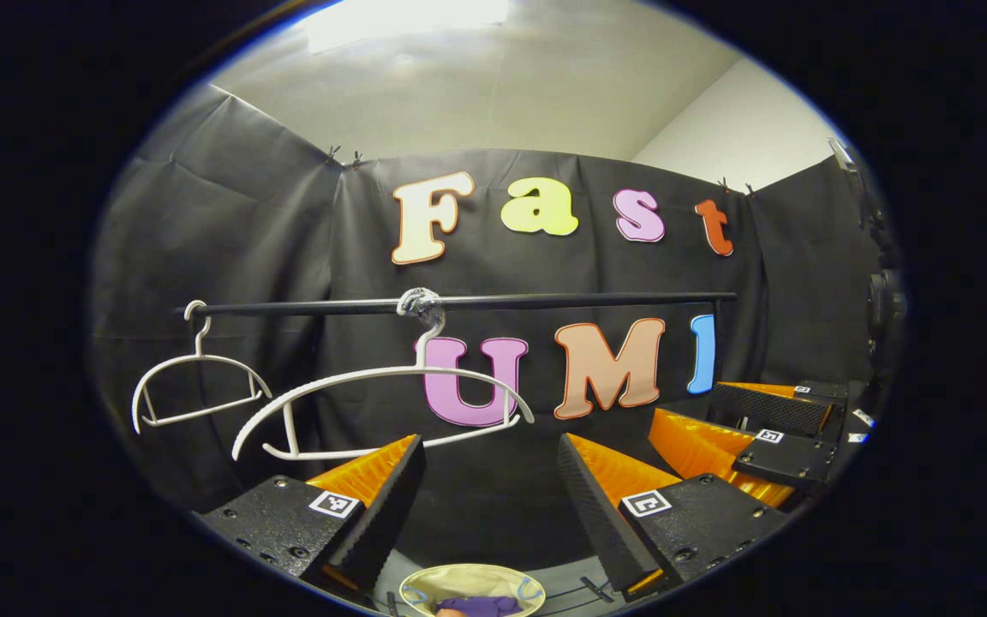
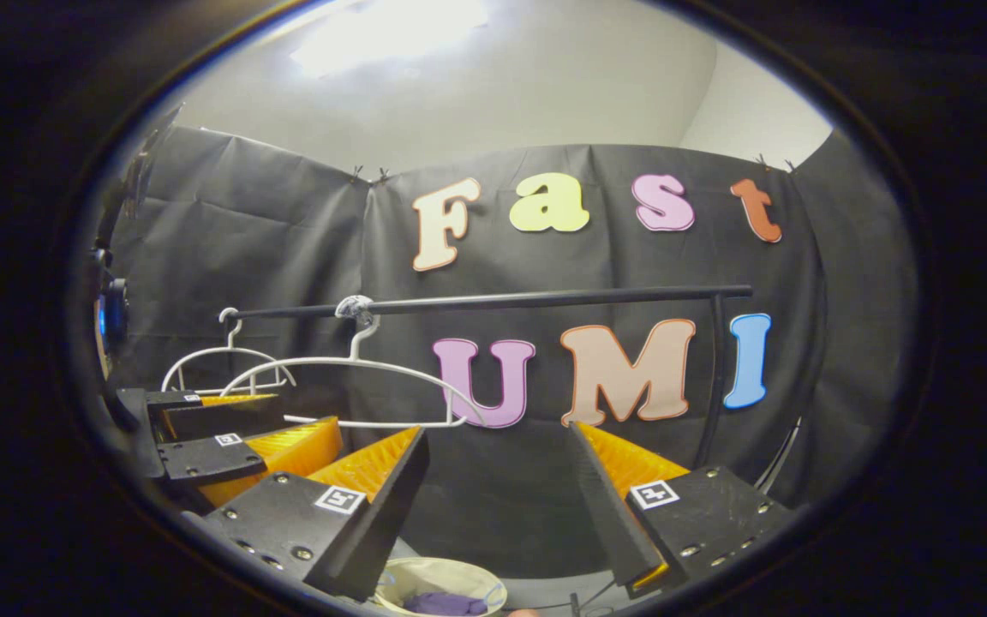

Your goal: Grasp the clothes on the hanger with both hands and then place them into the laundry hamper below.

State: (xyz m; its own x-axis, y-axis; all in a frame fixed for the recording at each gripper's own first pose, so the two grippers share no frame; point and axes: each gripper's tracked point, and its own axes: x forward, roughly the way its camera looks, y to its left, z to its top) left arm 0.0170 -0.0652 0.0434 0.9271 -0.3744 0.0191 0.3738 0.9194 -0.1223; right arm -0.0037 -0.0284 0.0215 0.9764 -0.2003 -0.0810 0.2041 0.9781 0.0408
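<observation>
Since the purple clothes (image 1: 478,606) already lie in the laundry hamper (image 1: 418,587) below and 2 white hangers (image 1: 382,403) hang bare on the rail (image 1: 545,301), the left gripper (image 1: 487,488) and right gripper (image 2: 498,493), jaws wide apart and empty, are best drawn back clear of the hangers.

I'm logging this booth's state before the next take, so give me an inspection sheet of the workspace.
Surface: floor mostly hidden.
Job's things: two white hangers, the larger hanger and the smaller hanger, hang bare on the black rail; purple garment lies in the laundry hamper below.
Clutter: nothing seen.
Grippers: left hand-held gripper open, empty; right hand-held gripper open, empty.
Cables: nothing seen.
Surroundings: black cloth wall, pale ceiling.
</observation>
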